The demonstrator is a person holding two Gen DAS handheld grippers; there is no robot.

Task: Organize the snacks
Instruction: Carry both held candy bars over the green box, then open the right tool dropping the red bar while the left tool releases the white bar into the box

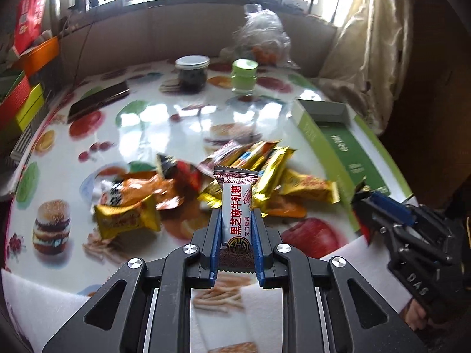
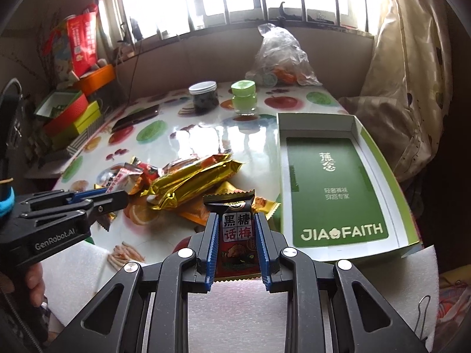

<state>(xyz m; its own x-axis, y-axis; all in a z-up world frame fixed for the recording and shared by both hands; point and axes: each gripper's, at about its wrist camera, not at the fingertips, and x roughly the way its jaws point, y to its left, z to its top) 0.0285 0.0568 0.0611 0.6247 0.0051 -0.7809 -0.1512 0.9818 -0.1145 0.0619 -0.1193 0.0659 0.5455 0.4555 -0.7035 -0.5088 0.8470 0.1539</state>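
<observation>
Clamped candy (image 2: 236, 236) before wrapper heap (image 2: 188, 182), box (image 2: 379, 158)

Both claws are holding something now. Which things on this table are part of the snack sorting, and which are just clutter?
Job: white nougat bar in left claw; dark plum candy in right claw; snack pile; open green box.

Clutter: dark jar, green jar, plastic bag, black phone.

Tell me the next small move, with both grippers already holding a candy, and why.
Probably carry the right gripper rightward over the green box and release the dark red candy there. That gripper is beside the box, which looks empty, while the left gripper holds the white candy above the snack pile.
</observation>
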